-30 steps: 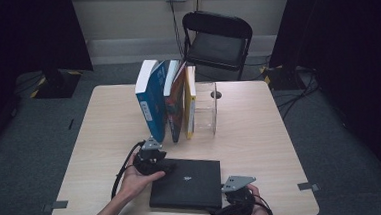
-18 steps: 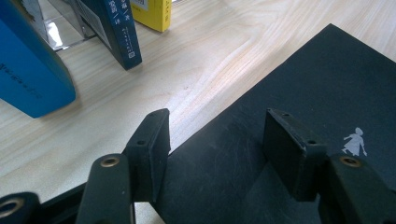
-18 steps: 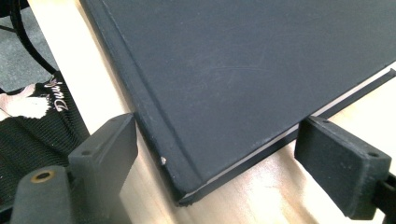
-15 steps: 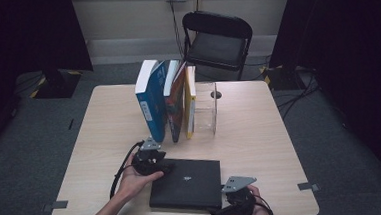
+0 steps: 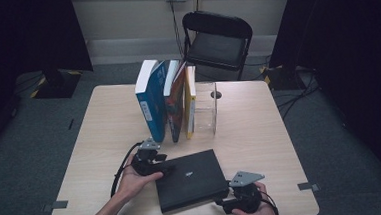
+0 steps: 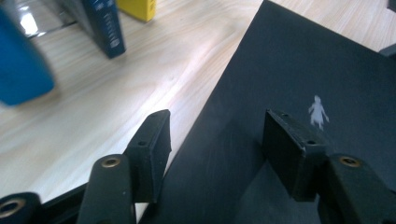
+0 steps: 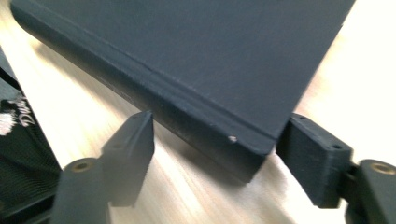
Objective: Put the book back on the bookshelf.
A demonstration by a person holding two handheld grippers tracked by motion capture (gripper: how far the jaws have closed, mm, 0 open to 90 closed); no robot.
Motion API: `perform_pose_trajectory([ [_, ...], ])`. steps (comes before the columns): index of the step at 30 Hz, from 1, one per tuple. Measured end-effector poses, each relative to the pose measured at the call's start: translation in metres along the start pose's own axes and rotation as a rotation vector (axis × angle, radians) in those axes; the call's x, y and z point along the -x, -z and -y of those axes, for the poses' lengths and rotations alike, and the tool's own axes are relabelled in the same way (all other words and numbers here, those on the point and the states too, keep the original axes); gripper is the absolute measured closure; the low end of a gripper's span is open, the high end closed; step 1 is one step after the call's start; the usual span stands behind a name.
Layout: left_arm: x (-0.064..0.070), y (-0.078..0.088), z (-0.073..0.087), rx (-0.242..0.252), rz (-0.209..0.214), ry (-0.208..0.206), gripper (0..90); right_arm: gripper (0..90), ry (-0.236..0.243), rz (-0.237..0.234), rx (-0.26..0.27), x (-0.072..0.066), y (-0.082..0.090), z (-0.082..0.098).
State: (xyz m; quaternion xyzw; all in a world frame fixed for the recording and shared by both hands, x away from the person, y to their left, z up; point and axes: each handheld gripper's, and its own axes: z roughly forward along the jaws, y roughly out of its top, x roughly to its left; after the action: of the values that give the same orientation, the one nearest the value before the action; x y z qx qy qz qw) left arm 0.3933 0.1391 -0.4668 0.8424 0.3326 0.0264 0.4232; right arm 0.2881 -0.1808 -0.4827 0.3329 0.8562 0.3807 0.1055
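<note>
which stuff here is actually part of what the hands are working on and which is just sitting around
In play:
- black book, flat on the table
- left gripper, open at one corner
- right gripper, open at the opposite corner

Lying about:
- upright books
- clear bookend
- folding chair

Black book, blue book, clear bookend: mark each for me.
Black book (image 5: 190,180): high view, middle of its cover.
Blue book (image 5: 151,105): high view, on its spine.
Clear bookend (image 5: 206,109): high view, on its upright panel.
</note>
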Motion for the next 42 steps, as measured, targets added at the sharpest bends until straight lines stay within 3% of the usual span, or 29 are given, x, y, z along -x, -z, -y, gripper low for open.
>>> perform_pose_trajectory([
  [1, 0.002, -0.001, -0.001, -0.001, -0.010, -0.007, 45.9, 30.5, 0.009, 0.021, -0.006, -0.001, -0.001, 0.000],
  [5, 0.005, 0.005, 0.001, -0.028, -0.019, -0.015, 46.7, 34.5, -0.005, -0.006, -0.015, 0.006, 0.000, 0.000],
  [9, 0.009, 0.013, 0.011, -0.027, 0.007, 0.000, 47.5, 40.2, -0.028, 0.054, -0.001, 0.014, 0.001, -0.001],
  [18, 0.021, 0.026, 0.024, -0.054, 0.011, 0.017, 46.1, 40.5, -0.090, 0.124, 0.011, 0.038, -0.009, -0.012],
  [25, 0.034, 0.035, 0.035, -0.062, 0.032, 0.011, 46.9, 39.3, -0.090, 0.176, 0.015, 0.048, -0.018, -0.022],
  [28, 0.032, 0.034, 0.034, -0.057, 0.032, 0.015, 48.3, 38.7, -0.105, 0.196, 0.028, 0.049, -0.019, -0.025],
  [34, 0.019, 0.019, 0.019, -0.028, 0.011, 0.052, 46.1, 39.0, -0.099, 0.147, 0.055, 0.035, -0.007, -0.022],
  [36, 0.015, 0.013, 0.016, -0.025, 0.041, 0.079, 49.2, 40.0, -0.092, 0.139, 0.045, 0.029, -0.007, -0.019],
  [39, 0.016, 0.013, 0.015, -0.033, 0.030, 0.062, 48.8, 41.5, -0.085, 0.130, 0.034, 0.025, -0.012, -0.019],
  [42, 0.017, 0.015, 0.018, -0.036, 0.034, 0.072, 49.4, 42.3, -0.092, 0.124, 0.037, 0.028, -0.014, -0.020],
])
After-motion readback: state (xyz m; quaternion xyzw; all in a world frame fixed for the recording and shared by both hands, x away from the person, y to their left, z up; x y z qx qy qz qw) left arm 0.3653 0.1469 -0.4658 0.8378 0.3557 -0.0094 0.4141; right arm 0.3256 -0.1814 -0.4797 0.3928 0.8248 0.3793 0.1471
